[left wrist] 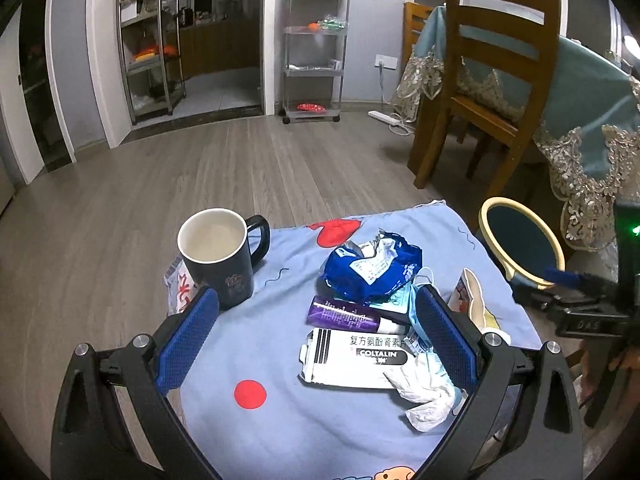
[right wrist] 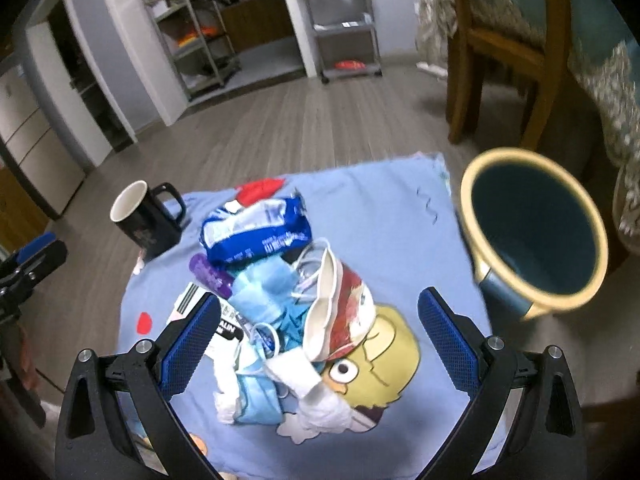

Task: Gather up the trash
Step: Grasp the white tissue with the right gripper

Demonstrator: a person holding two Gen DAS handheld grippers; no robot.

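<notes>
So the worktop [left wrist: 260, 432] is draped in a light blue cartoon cloth and everything sits on that. Just off its right edge, standing lower than the cloth, there's a dark teal bin [right wrist: 532, 236] with a cream rim, open mouth facing up, looks empty as far as I can see.

Both sets of tongs are spread wide and gripping nothing. The left tongs [left wrist: 318, 340] hover low over the near side of the cloth, with the white Coltalin medicine box [left wrist: 352, 364] and a purple tube [left wrist: 344, 316] lying between the fingers; the right-hand finger [left wrist: 444, 340] sits up against a blue face mask at the edge of the pile, can't tell if it's actually touching. The right tongs [right wrist: 320, 344] hang over the heap of trash, straddling the blue face masks [right wrist: 260, 304] and a red-and-white wrapper [right wrist: 344, 312], not visibly touching any of it.

Trash pile is mid-cloth: a crumpled blue bag [left wrist: 372, 268] at the far end, then tube, box, masks, and a crumpled white tissue [left wrist: 424, 396] nearest the camera.

A black mug [left wrist: 220, 260] with a white inside stands upright on the left side of the cloth, apart from the pile.
</notes>
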